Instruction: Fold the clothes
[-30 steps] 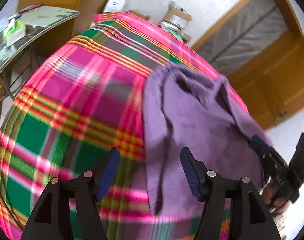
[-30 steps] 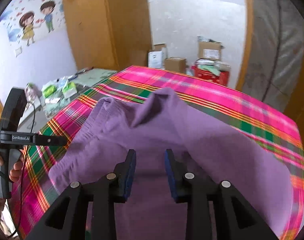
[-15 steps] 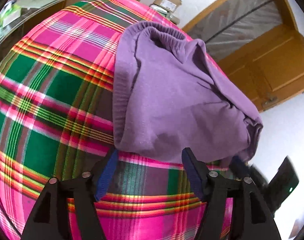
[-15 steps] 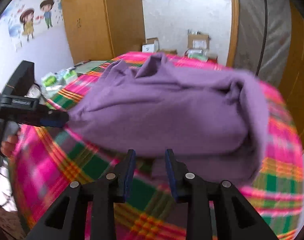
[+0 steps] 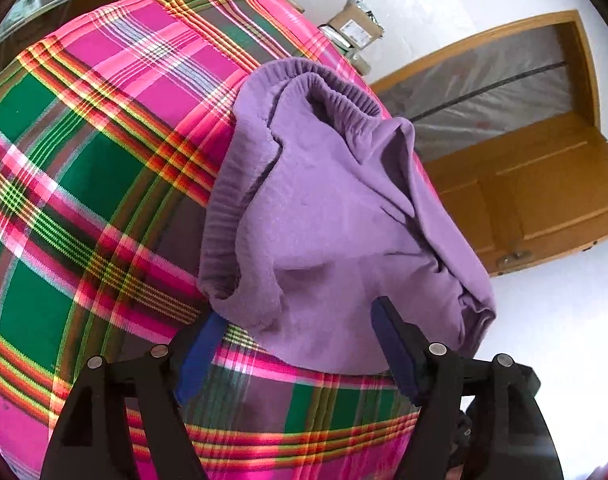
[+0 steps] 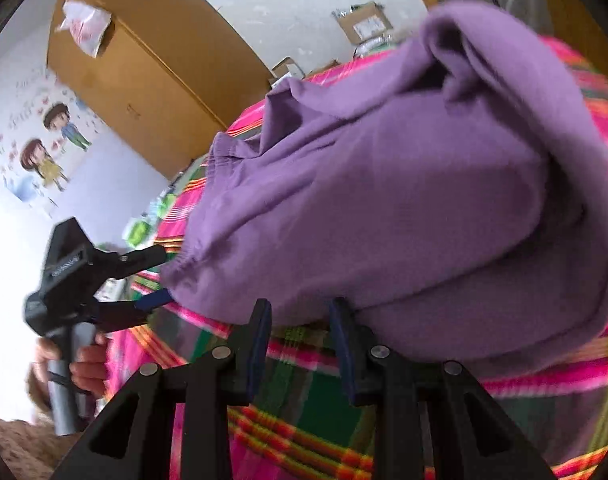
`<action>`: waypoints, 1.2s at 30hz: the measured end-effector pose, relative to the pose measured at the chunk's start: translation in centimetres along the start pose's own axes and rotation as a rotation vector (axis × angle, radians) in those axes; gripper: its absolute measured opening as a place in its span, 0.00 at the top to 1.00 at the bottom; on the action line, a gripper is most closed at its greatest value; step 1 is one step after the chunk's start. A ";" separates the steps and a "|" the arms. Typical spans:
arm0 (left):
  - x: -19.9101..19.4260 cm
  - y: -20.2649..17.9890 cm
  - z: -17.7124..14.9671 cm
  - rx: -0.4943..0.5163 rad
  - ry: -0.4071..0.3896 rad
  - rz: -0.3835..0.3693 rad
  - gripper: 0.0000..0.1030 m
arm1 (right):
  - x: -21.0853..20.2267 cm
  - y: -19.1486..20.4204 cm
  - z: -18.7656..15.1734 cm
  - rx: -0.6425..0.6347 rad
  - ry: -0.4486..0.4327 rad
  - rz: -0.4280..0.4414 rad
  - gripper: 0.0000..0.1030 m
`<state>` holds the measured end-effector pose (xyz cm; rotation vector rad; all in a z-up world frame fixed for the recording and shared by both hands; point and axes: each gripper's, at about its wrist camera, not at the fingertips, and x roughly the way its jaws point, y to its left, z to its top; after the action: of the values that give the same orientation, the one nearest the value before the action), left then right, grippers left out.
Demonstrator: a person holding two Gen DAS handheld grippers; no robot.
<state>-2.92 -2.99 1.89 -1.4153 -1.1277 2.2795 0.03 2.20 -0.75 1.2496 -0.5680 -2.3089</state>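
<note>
The left gripper [image 5: 300,344] has its jaws spread wide with nothing pinched between them, and the near hem of the purple sweatpants [image 5: 335,216] sits right in that gap, just ahead of the blue pads [image 5: 198,356]. From the right wrist view the same left gripper [image 6: 152,280] pokes in at the pants' near left corner, one jaw above the fabric edge and one below, held up by a hand [image 6: 86,368] wrapped round its grey handle. The right gripper [image 6: 300,320] is parted too, a narrower gap, and the folded bulk of the sweatpants [image 6: 415,200] bulges right over its fingertips; can't honestly tell if the cloth is touching the pads or just hanging over them, that view's pretty blurry. The pants are bunched into a thick roll, elastic waistband [image 5: 339,88] at the far end from the left jaws, lying on a pink, green and yellow plaid tablecloth [image 5: 104,168] that fills everything below and left of both grippers. Further out past the left jaws there are cardboard boxes [image 5: 353,28] against a white wall and a wooden door [image 5: 543,184] off to the right. Beyond the right jaws, up left, a tall wooden wardrobe [image 6: 144,80] and a cartoon kids wall sticker [image 6: 48,148].
</note>
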 end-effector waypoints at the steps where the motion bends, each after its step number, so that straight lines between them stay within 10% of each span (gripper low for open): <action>1: -0.1 0.1 0.1 -0.001 -0.004 -0.003 0.27 | -0.2 -0.1 -0.1 0.015 -0.002 -0.001 0.70; 7: 0.2 0.3 0.6 -0.022 -0.039 -0.005 0.29 | -0.3 -0.7 0.2 0.096 -0.026 0.024 0.53; 12: 0.2 0.9 1.2 -0.031 -0.065 0.011 0.59 | 0.7 -0.8 0.6 0.157 -0.034 0.030 0.53; 15: -0.3 1.1 1.1 -0.018 -0.077 0.025 0.73 | 1.3 -1.3 0.7 0.211 -0.036 0.015 0.88; 27: -3.5 -1.0 -0.8 0.135 -0.137 0.076 0.74 | -0.6 3.5 0.5 -0.009 -0.139 0.048 0.97; 36: -3.5 -4.4 -2.3 0.251 -0.116 0.076 0.55 | -1.1 2.6 0.0 -0.010 -0.141 0.037 0.95</action>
<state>-0.06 -0.83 6.79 -1.2635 -0.7942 2.4809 1.06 0.69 1.47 1.0690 -0.6213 -2.3789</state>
